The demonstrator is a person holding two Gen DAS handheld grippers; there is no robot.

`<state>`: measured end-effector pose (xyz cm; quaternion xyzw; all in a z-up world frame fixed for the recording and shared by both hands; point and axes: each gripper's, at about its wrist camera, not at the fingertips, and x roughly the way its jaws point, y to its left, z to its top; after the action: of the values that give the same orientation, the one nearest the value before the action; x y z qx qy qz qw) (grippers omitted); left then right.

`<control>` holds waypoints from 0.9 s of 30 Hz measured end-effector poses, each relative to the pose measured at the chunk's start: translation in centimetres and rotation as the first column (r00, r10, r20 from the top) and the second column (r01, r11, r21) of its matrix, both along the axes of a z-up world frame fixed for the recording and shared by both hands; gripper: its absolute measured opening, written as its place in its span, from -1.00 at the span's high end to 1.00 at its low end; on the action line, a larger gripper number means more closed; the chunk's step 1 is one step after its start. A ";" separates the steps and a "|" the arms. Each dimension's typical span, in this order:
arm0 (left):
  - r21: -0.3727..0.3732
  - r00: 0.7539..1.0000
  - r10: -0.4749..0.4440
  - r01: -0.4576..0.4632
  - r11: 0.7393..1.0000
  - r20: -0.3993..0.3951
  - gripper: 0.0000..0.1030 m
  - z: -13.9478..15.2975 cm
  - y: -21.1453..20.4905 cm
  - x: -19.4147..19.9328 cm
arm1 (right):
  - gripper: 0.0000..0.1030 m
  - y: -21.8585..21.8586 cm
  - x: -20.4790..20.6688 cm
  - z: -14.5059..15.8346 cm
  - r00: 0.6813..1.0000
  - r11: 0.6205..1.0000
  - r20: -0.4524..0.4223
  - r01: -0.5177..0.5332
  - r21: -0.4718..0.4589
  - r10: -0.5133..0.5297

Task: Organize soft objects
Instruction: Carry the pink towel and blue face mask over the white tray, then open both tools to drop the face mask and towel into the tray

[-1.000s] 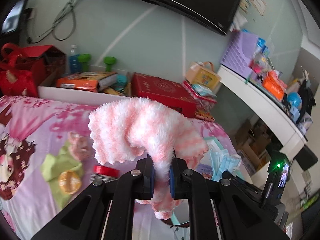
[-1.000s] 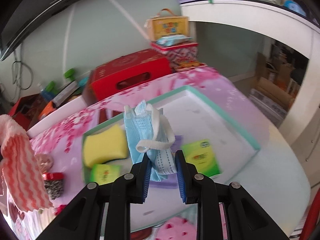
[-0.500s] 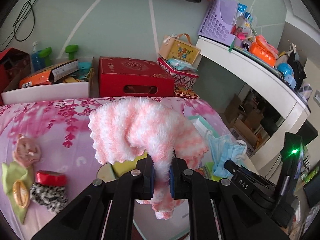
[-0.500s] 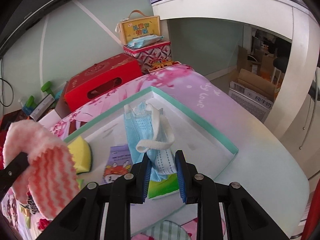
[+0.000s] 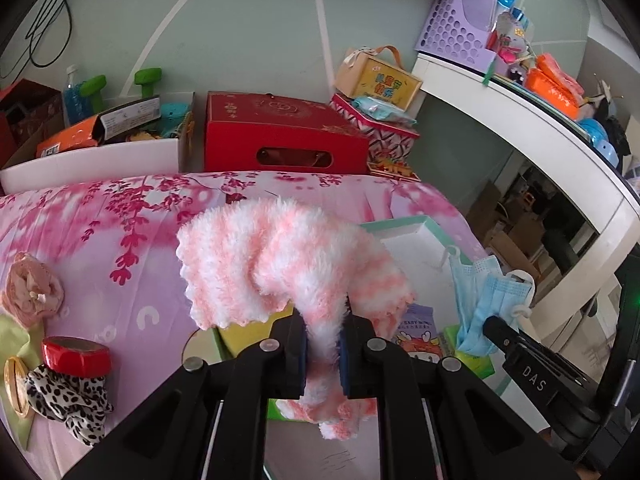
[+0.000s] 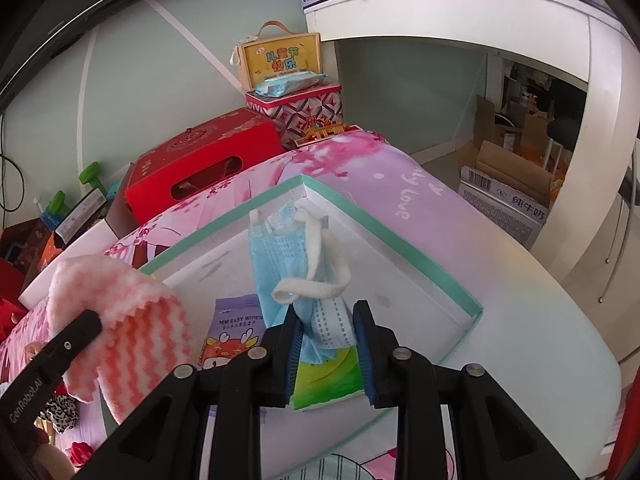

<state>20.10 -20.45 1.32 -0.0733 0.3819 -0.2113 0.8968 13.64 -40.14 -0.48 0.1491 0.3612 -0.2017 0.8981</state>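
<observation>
Much of the shallow white box with a mint-green rim (image 6: 394,227) is hidden: in the left wrist view the fluffy pink-and-white striped cloth (image 5: 280,264) covers most of its floor, and the black gripper arms cut off its near side in both views. A yellow block (image 5: 248,330) shows only as a sliver under the cloth's scalloped edge, so its shape cannot be made out. Inside the box lie a purple packet of baby wipes with a cartoon print (image 6: 234,330) and a green packet (image 6: 326,378), the latter partly behind the right fingers. The box sits on a pink floral bedsheet (image 5: 100,216). At the left edge of the sheet, well apart from the box, a red tape roll (image 5: 76,354), a leopard-print scrunchie (image 5: 70,400) and a pink fabric flower (image 5: 32,290) are bent by the lens, and a yellow-green item beside them is cut off. The left gripper (image 5: 323,350) pinches the striped cloth tight between nearly closed blue pads, the cloth bunched above them and dangling below, over the box's left part. The right gripper (image 6: 325,344) holds a folded light-blue face mask with white ear loops (image 6: 298,268) upright above the box floor; its jaws are opening, the mask standing between them with the left pad against it and a gap beside the right pad
</observation>
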 end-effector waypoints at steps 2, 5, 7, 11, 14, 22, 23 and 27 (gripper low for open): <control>0.010 1.000 0.000 0.000 1.000 -0.005 0.75 0.0 0.0 0.0 | 0.45 0.1 0.0 0.0 1.000 1.000 -0.001 -0.004 0.001 0.004; 0.033 1.000 0.002 -0.001 0.999 -0.026 0.70 -0.1 0.0 0.0 | 0.45 0.3 0.0 0.0 1.000 1.000 -0.006 -0.008 0.003 0.008; 0.039 0.999 0.009 -0.007 0.999 -0.037 0.58 -0.1 0.2 0.0 | 0.37 0.3 0.1 0.0 1.000 1.000 -0.010 -0.010 0.002 0.010; 0.047 0.998 0.023 -0.020 0.999 -0.051 0.14 -0.1 0.8 0.0 | 0.01 0.3 0.1 0.0 1.000 1.000 -0.014 -0.013 0.003 0.013; 0.043 0.997 0.039 -0.036 0.998 -0.063 -0.11 0.0 1.3 0.0 | -0.08 0.2 0.1 0.0 1.000 1.000 -0.019 -0.014 0.007 0.015; 0.069 0.993 0.065 -0.059 0.996 -0.100 -0.40 -0.4 2.0 0.1 | -0.62 0.2 0.2 -0.2 0.999 1.000 -0.048 -0.016 0.010 0.016; 0.076 0.992 0.069 -0.061 0.995 -0.104 -0.44 -0.5 2.0 0.2 | -0.69 0.1 0.2 -0.3 0.998 1.000 -0.053 -0.016 0.009 0.016; 0.122 0.989 0.093 -0.079 0.989 -0.114 -0.70 -1.1 2.1 0.3 | -0.77 0.0 0.3 -0.5 0.997 1.000 -0.074 -0.016 0.014 0.017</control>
<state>20.42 -18.34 0.22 -0.0495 0.4429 -0.1450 0.8834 13.89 -40.09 -1.03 0.1448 0.3970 -0.1972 0.8846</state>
